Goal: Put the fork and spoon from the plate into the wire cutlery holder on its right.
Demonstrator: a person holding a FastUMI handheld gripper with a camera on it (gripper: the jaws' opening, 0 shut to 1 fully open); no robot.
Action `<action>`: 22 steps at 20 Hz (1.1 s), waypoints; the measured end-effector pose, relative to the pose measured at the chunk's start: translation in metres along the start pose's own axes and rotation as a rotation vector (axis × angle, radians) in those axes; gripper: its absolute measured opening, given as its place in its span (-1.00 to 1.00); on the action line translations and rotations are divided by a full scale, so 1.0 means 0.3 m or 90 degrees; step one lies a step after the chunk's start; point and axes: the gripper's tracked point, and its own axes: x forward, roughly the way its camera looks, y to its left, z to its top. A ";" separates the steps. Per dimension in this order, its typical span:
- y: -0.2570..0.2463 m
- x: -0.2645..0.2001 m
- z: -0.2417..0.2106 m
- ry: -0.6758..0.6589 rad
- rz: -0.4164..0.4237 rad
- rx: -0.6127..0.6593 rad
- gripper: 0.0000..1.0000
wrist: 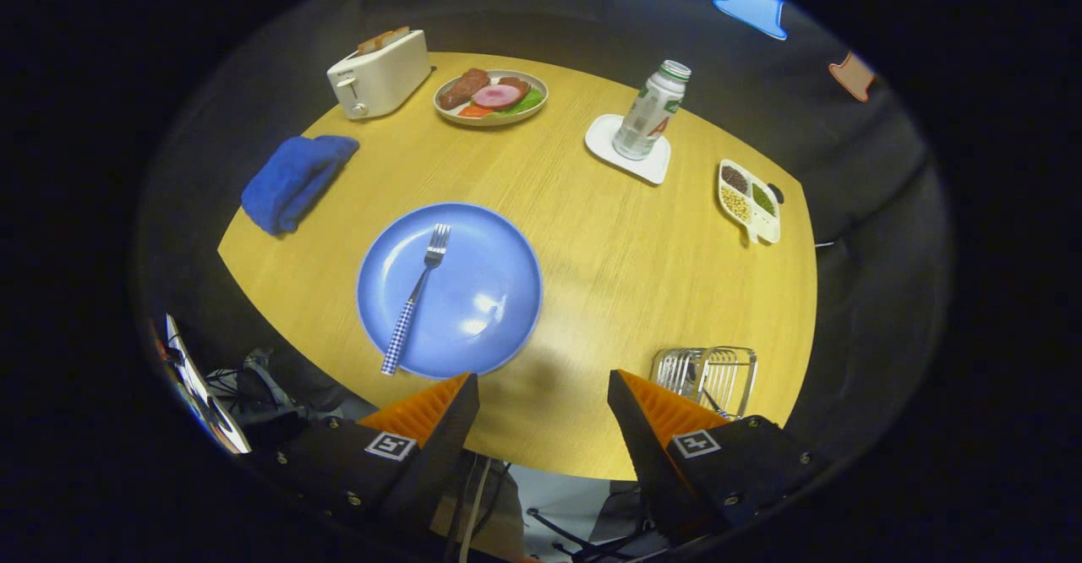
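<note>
A blue plate (473, 309) lies on the round wooden table (625, 259), just ahead of my left finger. On it rests a fork (417, 295) with a checked handle, tines pointing away from me. The wire cutlery holder (706, 377) stands near the table's front edge, right of the plate and partly behind my right finger; something thin seems to lean inside it. My gripper (543, 381) hovers high above the table's near edge, open, with nothing between its fingers.
Beyond the plate stand a white toaster (379, 74) with toast, a plate of food (491, 96), a bottle (651, 111) on a white coaster and a divided dish of beans (748, 199). A folded blue cloth (296, 178) lies left of the plate.
</note>
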 end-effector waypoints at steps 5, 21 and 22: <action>0.117 0.027 0.049 -0.015 0.011 -0.020 0.90; 0.332 0.206 0.107 -0.019 -0.003 0.033 0.91; 0.336 0.222 0.101 -0.014 -0.003 0.041 0.91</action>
